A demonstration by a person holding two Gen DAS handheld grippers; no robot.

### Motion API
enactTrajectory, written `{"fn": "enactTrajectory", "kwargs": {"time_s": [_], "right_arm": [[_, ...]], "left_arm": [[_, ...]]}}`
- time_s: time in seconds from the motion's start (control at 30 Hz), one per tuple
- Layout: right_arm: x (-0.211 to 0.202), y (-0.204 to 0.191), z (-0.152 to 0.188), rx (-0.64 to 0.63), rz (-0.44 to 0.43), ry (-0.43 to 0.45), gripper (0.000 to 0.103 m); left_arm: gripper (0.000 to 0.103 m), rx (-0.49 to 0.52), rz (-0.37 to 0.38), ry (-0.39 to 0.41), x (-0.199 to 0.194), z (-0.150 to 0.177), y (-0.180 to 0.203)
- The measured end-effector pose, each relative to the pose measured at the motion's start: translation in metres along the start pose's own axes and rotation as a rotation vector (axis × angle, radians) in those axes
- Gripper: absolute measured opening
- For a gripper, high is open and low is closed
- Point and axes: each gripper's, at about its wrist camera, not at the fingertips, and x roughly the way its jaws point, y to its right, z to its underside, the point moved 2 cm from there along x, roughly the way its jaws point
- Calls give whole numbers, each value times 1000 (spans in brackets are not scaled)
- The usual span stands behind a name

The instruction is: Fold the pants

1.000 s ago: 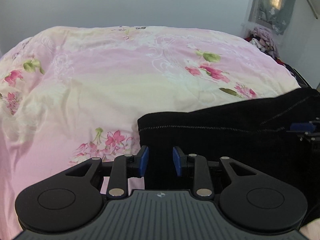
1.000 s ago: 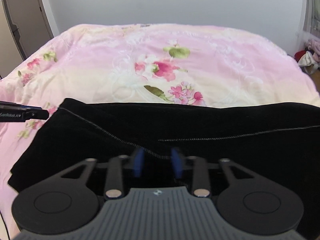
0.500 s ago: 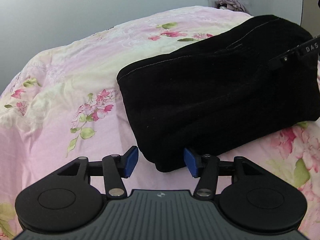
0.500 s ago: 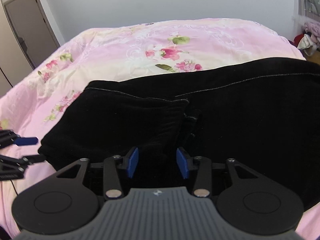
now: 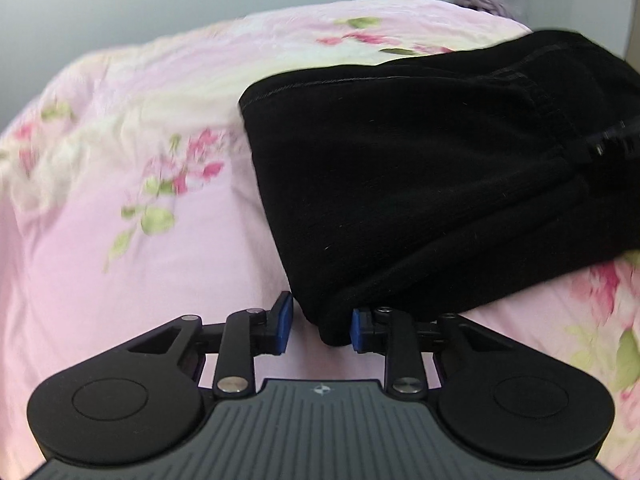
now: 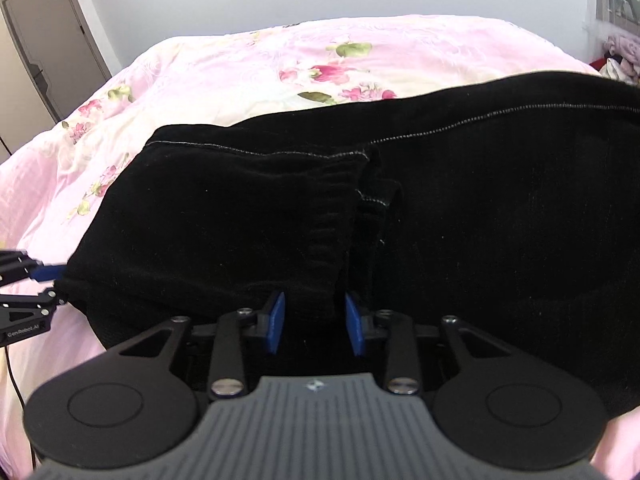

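Lying folded on the bed (image 6: 224, 64), the black pants (image 5: 420, 184) sit as a thick stack near its front edge, stitched hem along the far side. Left gripper (image 5: 318, 326) straddles the near-left corner of the stack; its fingers have just been closing, right pad touching cloth, left pad clear, so no clamp yet. Right gripper (image 6: 314, 326) straddles a bunched ridge mid-stack, fingers also just closing, cloth between them; pinch not confirmable. Two pickup points probably set up the next fold.
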Motion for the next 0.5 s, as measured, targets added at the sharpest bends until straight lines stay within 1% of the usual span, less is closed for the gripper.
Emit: {"fn": "enactTrajectory", "kwargs": {"time_s": [0.07, 0.1, 0.13, 0.17, 0.2, 0.27, 0.33, 0.4, 0.43, 0.5], "right_arm": [[-4, -2, -1, -3, 3, -3, 30], [-8, -3, -2, -9, 3, -6, 32], [-13, -3, -2, -11, 11, -13, 38], [-19, -1, -1, -7, 22, -26, 38], [-26, 2, 2, -6, 30, -34, 39], [-46, 15, 9, 1, 32, -18, 40], [-69, 34, 14, 24, 48, 6, 48], [-91, 58, 17, 70, 76, 26, 53], [-102, 71, 18, 102, 87, 32, 55], [-121, 100, 18, 175, 114, 43, 56]], "left_arm": [[34, 9, -24, -22, -6, -3, 4], [35, 25, -44, -31, -11, -3, 8], [36, 50, -64, -38, -17, -2, 12], [38, 77, -74, -46, -23, 1, 16], [43, 91, -78, -57, -29, 3, 19], [45, 92, -72, -61, -43, 8, 24], [45, 69, -46, -36, -61, 6, 31], [45, 45, -19, 3, -77, -2, 42], [45, 37, -10, 23, -83, -8, 48], [44, 17, -6, 51, -93, -22, 62]]}}
